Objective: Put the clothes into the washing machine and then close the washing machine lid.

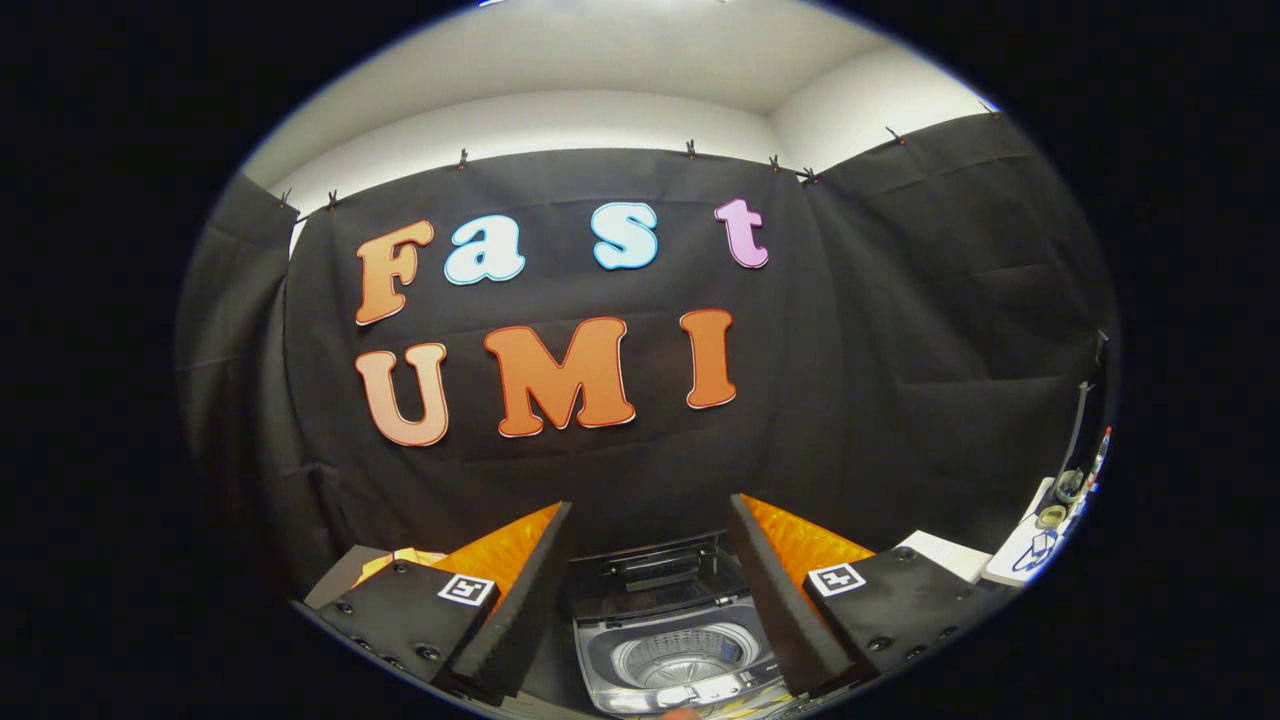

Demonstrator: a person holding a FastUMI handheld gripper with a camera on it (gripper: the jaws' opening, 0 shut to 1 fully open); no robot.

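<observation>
While the gripper (650, 590) is held high above the bench, its jaws stand wide apart and hold nothing. Between the two fingers (520, 600), and lower down beyond them, I see the washing machine (668, 650). It is a small top-loading one, and its lid (648, 572) is lifted and leans back toward the booth's wall. The drum (684, 655) is open to above, and it looks empty as far as I can tell.

The clothes I cannot find with certainty. Something pale yellow (400, 556) lies beside the left finger, partly hidden behind it; it may be cloth, but I cannot say. At the right side, well apart from the machine, some small items (1050, 520) lie on a white surface; they are too small to name.

My judgement on handling: clothes are light and soft, and they will hang down and fold when lifted. It is better to pinch a bunched part near the middle, with both fingers pressing deep into the folds, so that no long end drags over the rim of the machine. The lid seems thin, stiff and light; it should be pushed or taken at its free upper edge, and brought down slowly, because such a small machine may slide on the bench.
</observation>
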